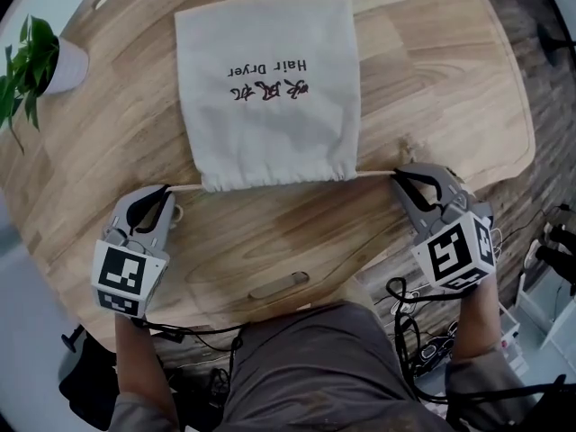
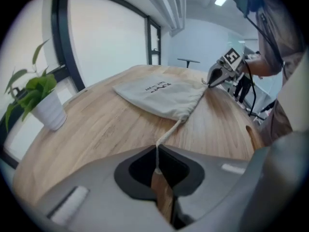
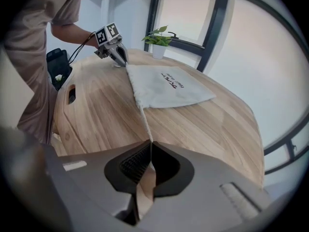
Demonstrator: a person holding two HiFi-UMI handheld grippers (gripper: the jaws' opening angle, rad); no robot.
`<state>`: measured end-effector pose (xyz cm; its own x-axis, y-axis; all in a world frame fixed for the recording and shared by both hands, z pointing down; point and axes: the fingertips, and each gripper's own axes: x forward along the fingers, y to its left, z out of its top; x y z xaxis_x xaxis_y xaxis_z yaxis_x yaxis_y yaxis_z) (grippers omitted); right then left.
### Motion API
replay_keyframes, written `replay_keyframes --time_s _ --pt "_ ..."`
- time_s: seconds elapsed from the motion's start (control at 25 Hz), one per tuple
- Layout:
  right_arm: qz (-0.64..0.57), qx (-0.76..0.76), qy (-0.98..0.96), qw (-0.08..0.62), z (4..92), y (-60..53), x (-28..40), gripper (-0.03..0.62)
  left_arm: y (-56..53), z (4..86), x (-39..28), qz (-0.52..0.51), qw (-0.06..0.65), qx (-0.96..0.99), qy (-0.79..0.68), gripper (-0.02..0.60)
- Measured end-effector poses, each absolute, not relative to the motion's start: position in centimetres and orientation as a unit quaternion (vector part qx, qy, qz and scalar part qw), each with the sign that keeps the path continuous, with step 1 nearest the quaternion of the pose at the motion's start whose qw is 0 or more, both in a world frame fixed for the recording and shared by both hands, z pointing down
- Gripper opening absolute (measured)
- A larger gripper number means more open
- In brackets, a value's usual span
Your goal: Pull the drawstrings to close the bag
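At the far left of the desk (image 1: 432,70) a potted plant (image 1: 36,57) stands well clear of the work. Next comes the left gripper (image 1: 164,192), its 2 jaws closed tight on the left drawstring (image 1: 186,187). Its own view shows the cord running straight out of the pinched jaws to the bag's corner.

The bag (image 1: 265,88) lies flat in the middle of the desk, printed side up, with its mouth turned toward the person. Lying this way, it sends 1 cord out to each side, within reach of either hand. The mouth edge is puckered into small gathers (more at the 2 corners than in the middle, as far as I can tell). The bag spans most of its full width, though, so I judge the closing only partly done.

On the right, the right drawstring (image 1: 376,173) stretches taut to the right gripper (image 1: 397,177), likewise clamped on its cord. The 2 grippers sit low to the desk on opposite sides, in line with the mouth. Pulling apart along that line would put the tension into the channel rather than drag the bag. Nothing pins the bag, so uneven pulls could slide it sideways.
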<state>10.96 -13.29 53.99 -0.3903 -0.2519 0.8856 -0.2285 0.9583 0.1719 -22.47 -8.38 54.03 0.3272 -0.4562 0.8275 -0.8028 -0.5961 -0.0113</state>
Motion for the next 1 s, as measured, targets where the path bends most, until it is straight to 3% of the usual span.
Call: replay_keyframes --time_s 0.32,0.6,0.72,0.84,0.88,1.0 --pt "0.024 0.16 -0.838 0.521 53.1 -14.4 11.9 0.038 -7.7 53.2 -27.4 0.41 0.245 0.769 -0.424 0.012" --pt "0.017 0.181 -0.838 0.514 53.3 -14.7 11.4 0.041 -7.8 53.2 -27.2 0.369 0.257 0.777 -0.441 0.024" --pt "0.026 0.201 -0.839 0.505 53.4 -15.0 11.5 0.058 -7.3 53.1 -26.3 0.322 0.285 0.789 -0.439 0.102" --pt "0.034 0.206 -0.83 0.517 53.1 -14.9 11.7 0.136 -5.9 52.5 -25.4 0.256 0.332 0.794 -0.441 0.25" --pt "0.029 0.202 -0.828 0.522 52.8 -14.8 11.7 0.183 -5.2 52.4 -25.4 0.247 0.343 0.791 -0.443 0.256" --pt "0.011 0.198 -0.834 0.514 50.8 -14.3 11.2 0.192 -2.9 51.7 -25.7 0.243 0.354 0.781 -0.453 0.267"
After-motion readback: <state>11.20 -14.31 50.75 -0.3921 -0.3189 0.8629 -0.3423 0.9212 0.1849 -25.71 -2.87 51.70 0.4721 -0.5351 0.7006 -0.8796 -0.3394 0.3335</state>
